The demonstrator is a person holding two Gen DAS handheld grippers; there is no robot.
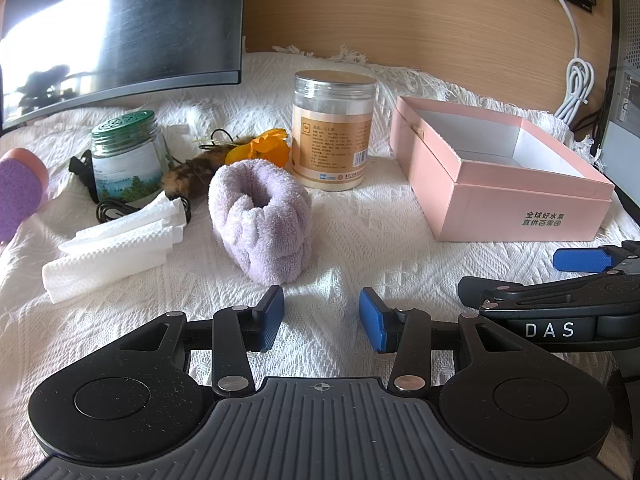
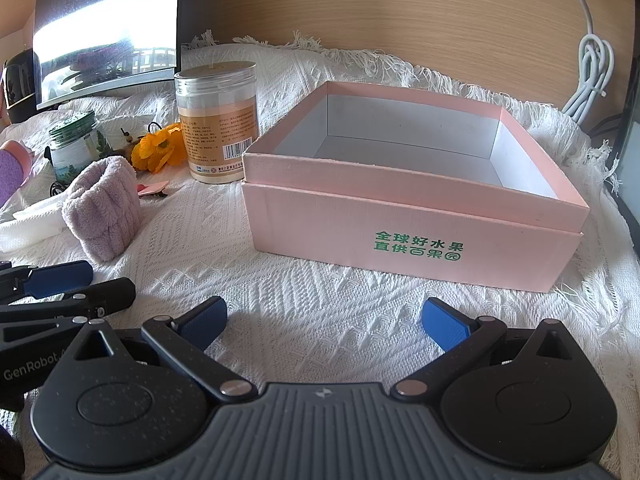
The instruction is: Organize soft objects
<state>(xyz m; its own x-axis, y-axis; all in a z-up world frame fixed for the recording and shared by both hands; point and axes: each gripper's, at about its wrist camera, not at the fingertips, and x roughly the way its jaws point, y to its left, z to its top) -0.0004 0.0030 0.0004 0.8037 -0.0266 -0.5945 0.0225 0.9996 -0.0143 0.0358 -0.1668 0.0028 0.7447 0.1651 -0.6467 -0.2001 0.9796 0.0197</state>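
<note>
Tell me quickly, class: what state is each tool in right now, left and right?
Left tool: open, holding nothing, just short of the lilac towel roll.
Right tool: open wide, holding nothing, facing the pink box.

White woven cloth (image 2: 320, 304) under pink box (image 2: 400, 236).

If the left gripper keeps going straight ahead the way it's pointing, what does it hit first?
Most likely the fluffy lilac towelling band, sitting just ahead of the open left gripper, slightly left of its centre line. Only white woven cloth lies between them, though depth is hard to judge.
</note>
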